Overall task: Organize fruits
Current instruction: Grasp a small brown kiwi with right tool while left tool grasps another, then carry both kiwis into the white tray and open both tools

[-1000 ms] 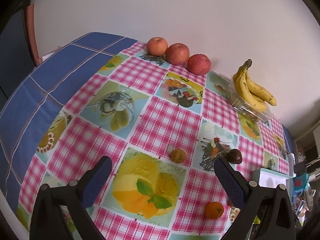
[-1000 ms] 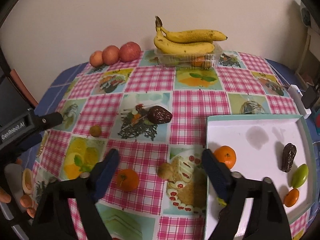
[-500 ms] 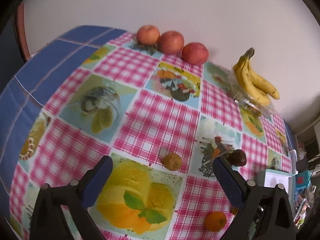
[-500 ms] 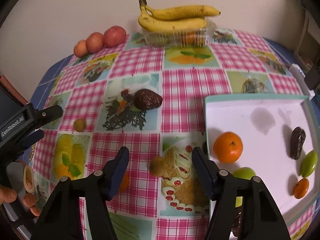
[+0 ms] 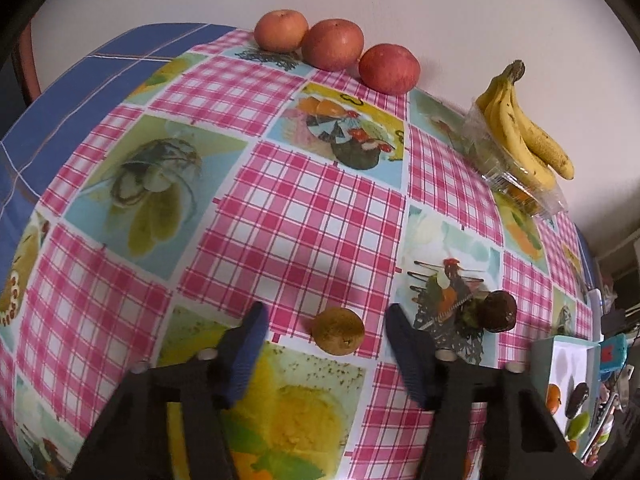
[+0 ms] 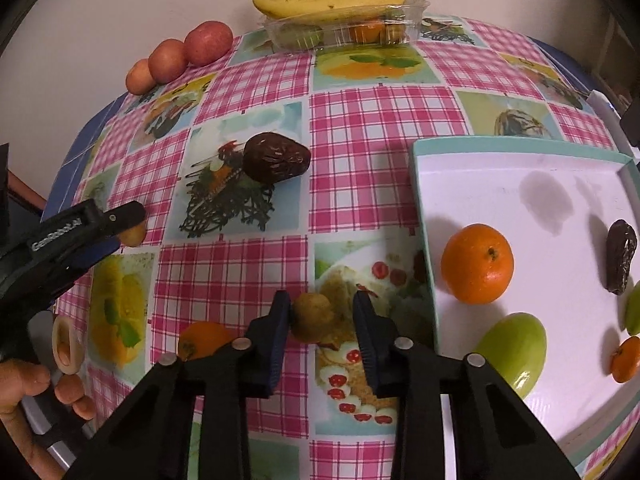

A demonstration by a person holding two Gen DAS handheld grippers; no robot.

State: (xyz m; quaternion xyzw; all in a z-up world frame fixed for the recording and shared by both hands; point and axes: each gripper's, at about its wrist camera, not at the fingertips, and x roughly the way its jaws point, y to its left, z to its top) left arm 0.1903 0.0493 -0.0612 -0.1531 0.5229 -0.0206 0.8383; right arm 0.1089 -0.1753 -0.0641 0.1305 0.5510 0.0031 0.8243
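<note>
A small brown fruit (image 5: 338, 330) lies on the checked tablecloth between the fingertips of my left gripper (image 5: 327, 312), which is open with gaps on both sides. A second small brown fruit (image 6: 311, 316) sits between the blue pads of my right gripper (image 6: 320, 302). That gripper is open but narrow: the left pad is at the fruit and a gap shows on the right. The white tray (image 6: 520, 146) to the right holds an orange (image 6: 478, 264), a green fruit (image 6: 512, 348), a dark date (image 6: 620, 256) and a small mandarin (image 6: 626, 360).
A dark brown fruit (image 6: 276, 158) and a mandarin (image 6: 204, 338) lie loose on the cloth. Three apples (image 5: 332, 44) line the back wall, and bananas (image 5: 520, 132) rest on a clear plastic box (image 6: 344, 30). A hand (image 6: 24, 380) holds the left gripper (image 6: 120, 232).
Both grippers moved forward and down, each onto a small brown fruit. Both sets of jaws narrowed, the right more than the left.
</note>
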